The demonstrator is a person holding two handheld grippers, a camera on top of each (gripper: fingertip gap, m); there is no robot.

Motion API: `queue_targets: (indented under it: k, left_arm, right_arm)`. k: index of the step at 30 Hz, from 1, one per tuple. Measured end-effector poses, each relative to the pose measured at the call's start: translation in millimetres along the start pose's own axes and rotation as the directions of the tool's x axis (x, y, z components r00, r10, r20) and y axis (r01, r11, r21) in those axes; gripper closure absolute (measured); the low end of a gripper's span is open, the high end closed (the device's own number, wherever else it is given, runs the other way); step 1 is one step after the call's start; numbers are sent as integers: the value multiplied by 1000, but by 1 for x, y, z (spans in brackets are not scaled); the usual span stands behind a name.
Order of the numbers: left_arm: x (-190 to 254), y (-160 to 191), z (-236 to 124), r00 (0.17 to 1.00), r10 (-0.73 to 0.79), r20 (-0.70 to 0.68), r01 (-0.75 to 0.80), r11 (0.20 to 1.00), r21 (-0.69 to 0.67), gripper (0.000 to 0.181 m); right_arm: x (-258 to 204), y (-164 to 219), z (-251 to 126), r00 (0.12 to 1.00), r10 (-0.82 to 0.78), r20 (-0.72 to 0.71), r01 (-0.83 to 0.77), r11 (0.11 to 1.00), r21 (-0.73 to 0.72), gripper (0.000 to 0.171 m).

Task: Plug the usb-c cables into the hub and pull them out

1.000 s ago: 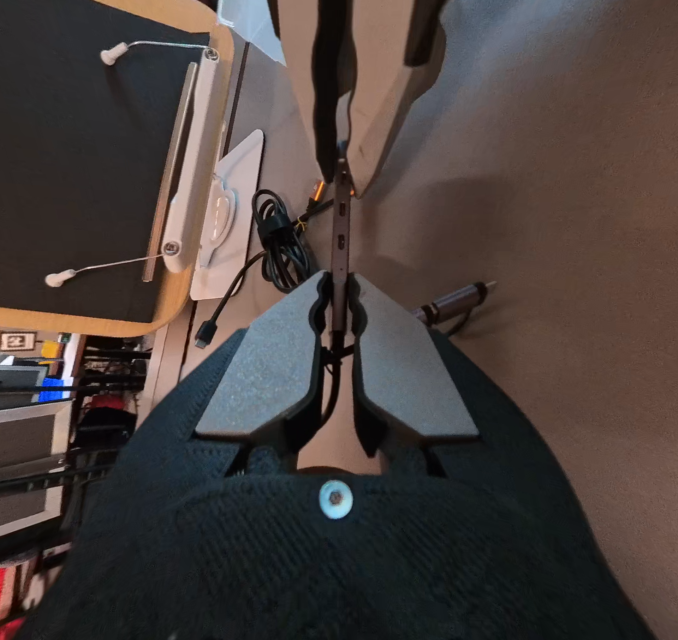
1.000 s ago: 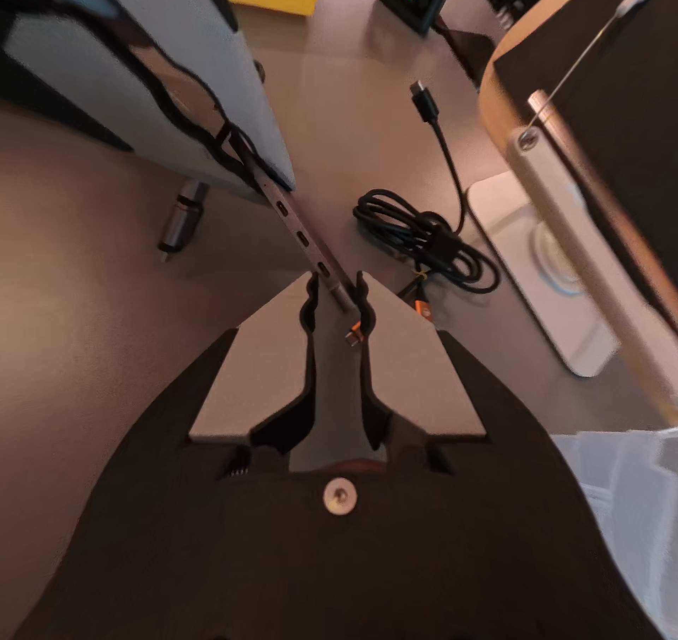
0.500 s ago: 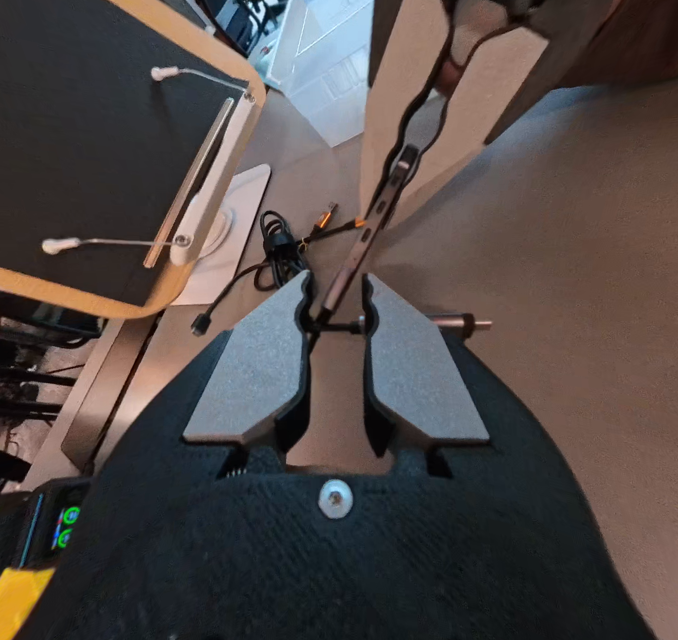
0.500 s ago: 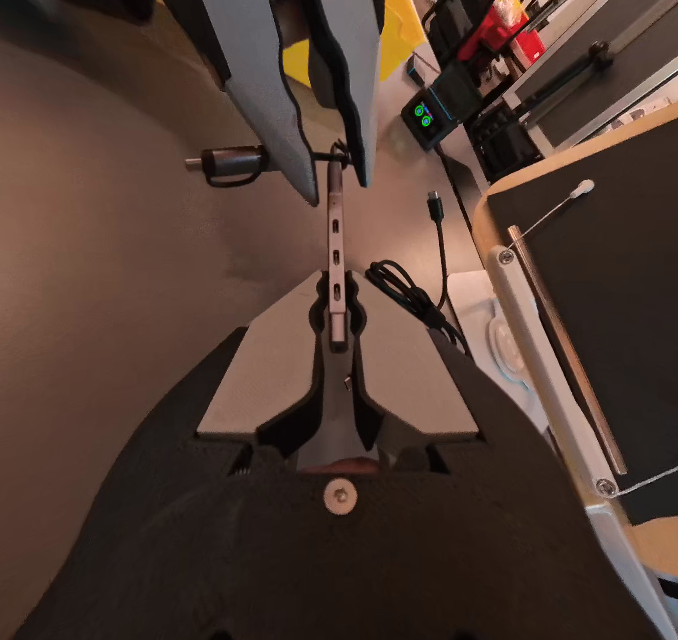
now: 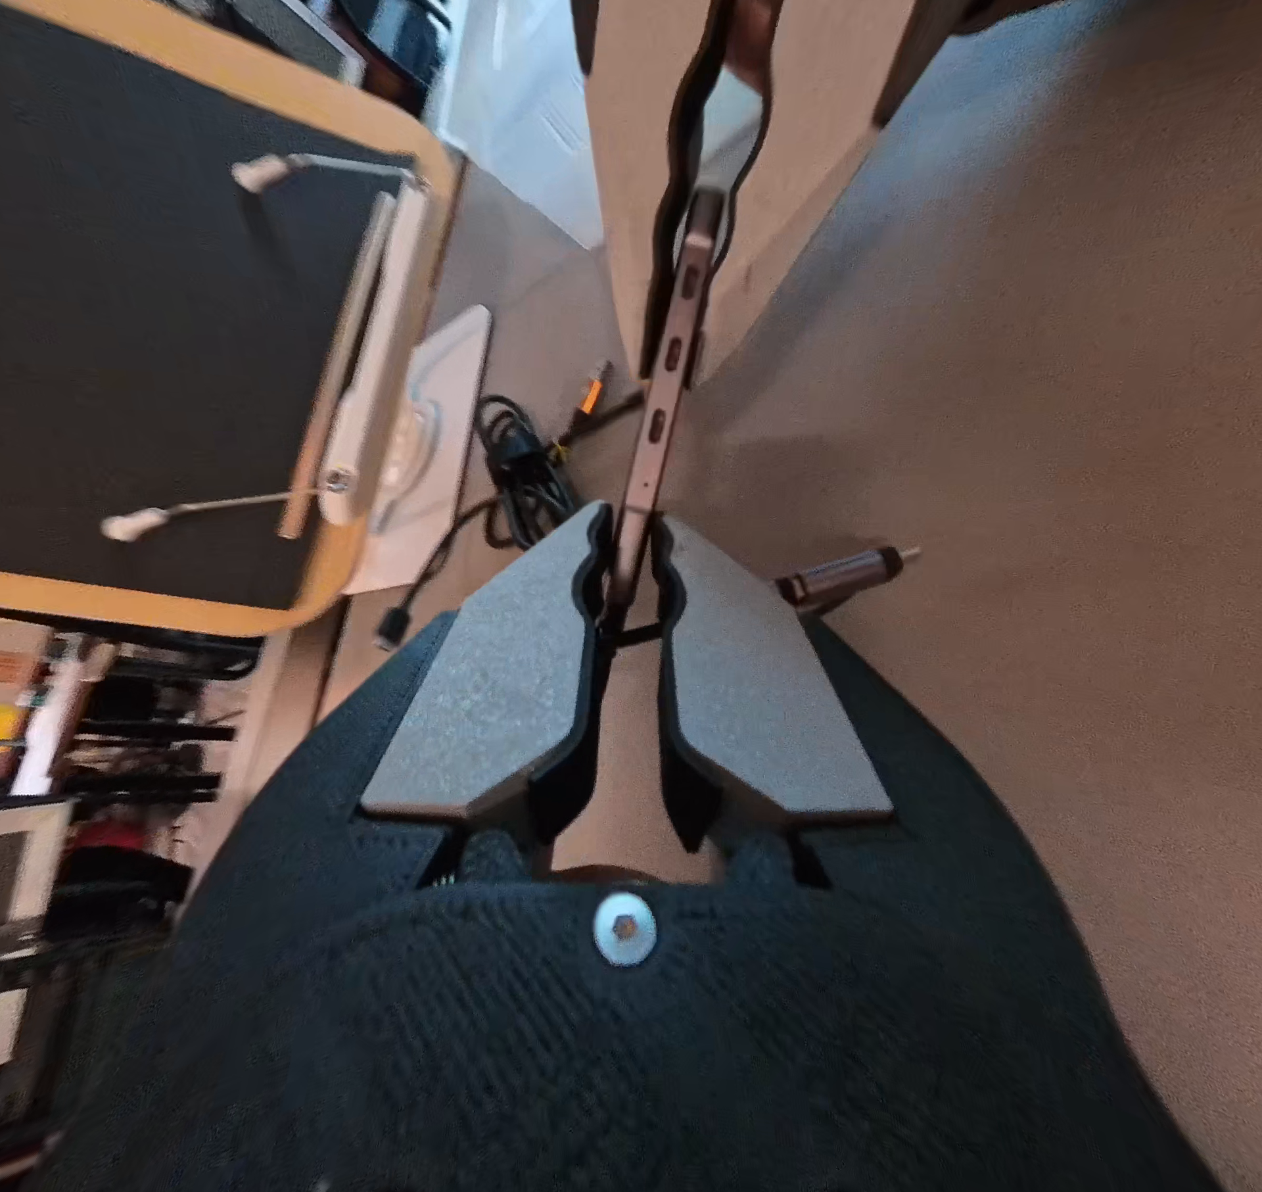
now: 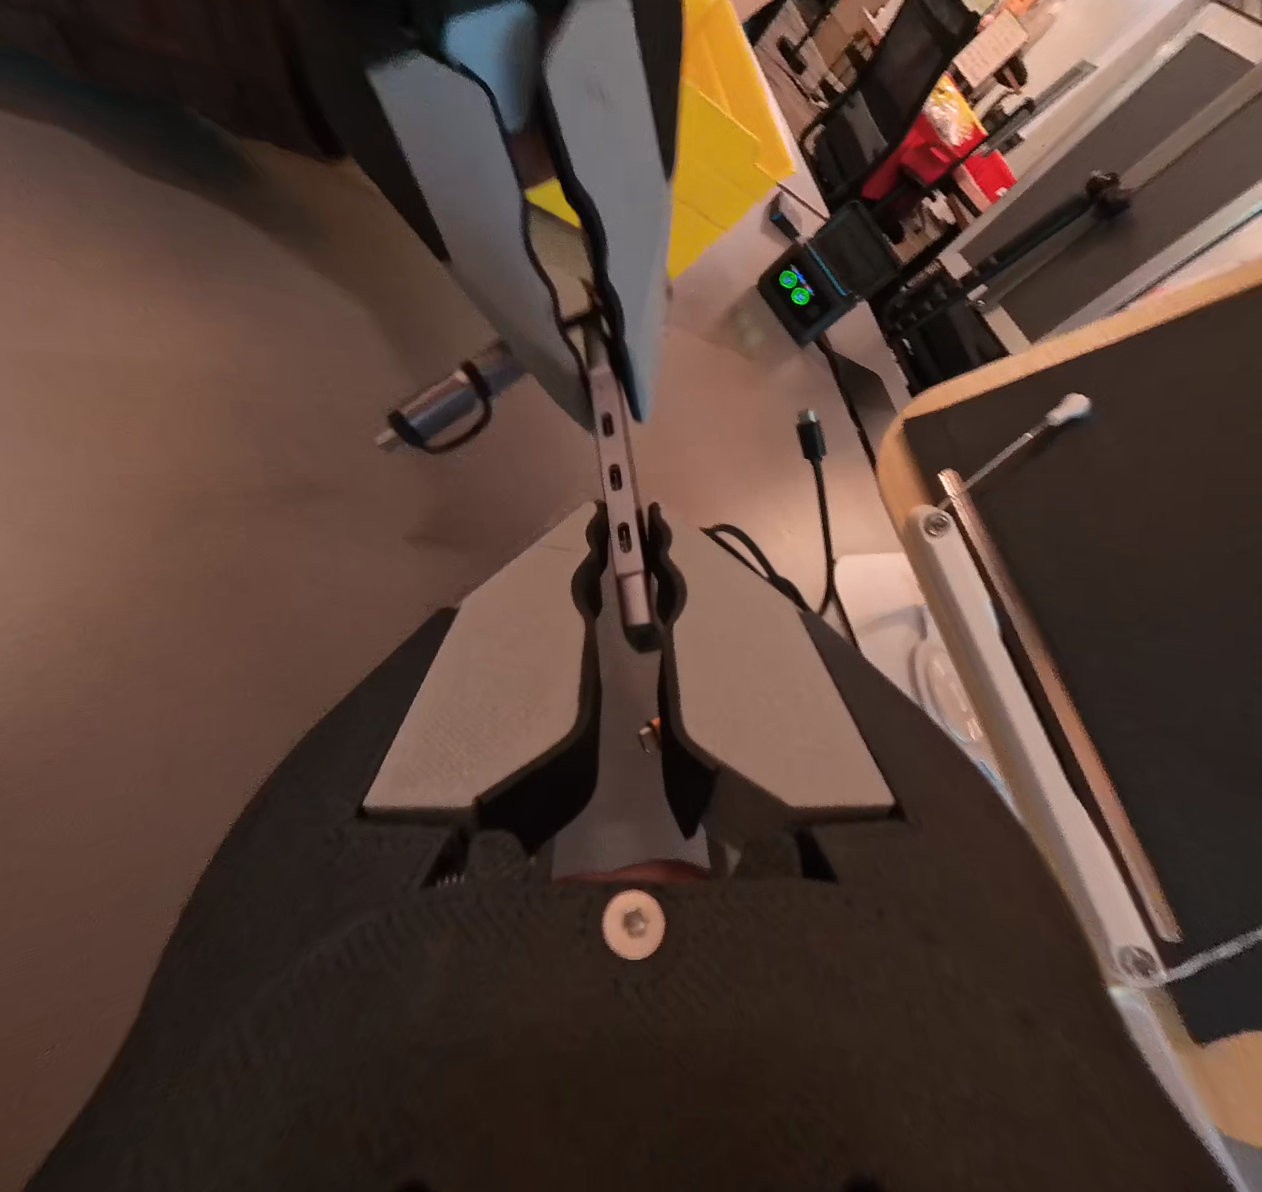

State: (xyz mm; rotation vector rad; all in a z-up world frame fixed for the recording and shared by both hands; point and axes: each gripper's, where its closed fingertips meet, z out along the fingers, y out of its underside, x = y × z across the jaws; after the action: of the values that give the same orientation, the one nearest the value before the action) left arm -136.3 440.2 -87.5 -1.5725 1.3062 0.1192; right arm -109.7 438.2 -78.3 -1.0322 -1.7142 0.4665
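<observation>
Hub: a slim, flat metal bar (image 5: 659, 421) with rounded ends and three small oval ports along its narrow edge, held in the air above the table, one end in each gripper; in the right wrist view (image 6: 618, 476) it looks grey and smooth.
Left gripper: (image 5: 628, 544) two wedge-shaped grey fingers with a grainy face and wavy black inner pads, closed to a narrow gap and clamped on the near end of the hub; body black with a woven-looking texture and one silver bolt.
Right gripper: (image 6: 625, 544) same shape, its fingers pressed against both flat sides of the hub's other end, which reaches back between the pads.
Hub's own lead: a thin black cord leaves the end at the left gripper and ends in a round metal plug (image 5: 847, 568) lying on the table, just beside that gripper.
Black cable: a bundled coil (image 5: 522, 469) on the table beside the white stand, with a loose end and flat black plug (image 6: 810, 435).
Orange plug: (image 5: 591, 394) a small orange-sleeved connector lying near the coil, apart from the hub.
Table: (image 5: 1024, 408) matte, brownish-grey, smooth.
Board: (image 5: 136, 312) black panel with a rounded pale wooden rim, clipped upright in a white stand (image 5: 437, 428).
</observation>
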Motion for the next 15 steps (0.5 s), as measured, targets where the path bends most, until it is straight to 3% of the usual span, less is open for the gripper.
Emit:
queue_targets:
  k: [4, 15]
  left_arm:
    - [-3, -17, -7, 999, 22, 41, -24, 998, 62, 174]
    - [6, -10, 10, 999, 37, 32, -36, 999, -16, 175]
  right_arm:
    - [11, 0, -6, 999, 36, -20, -36, 999, 22, 160]
    - [10, 30, 4, 999, -6, -53, -1, 990, -144, 160]
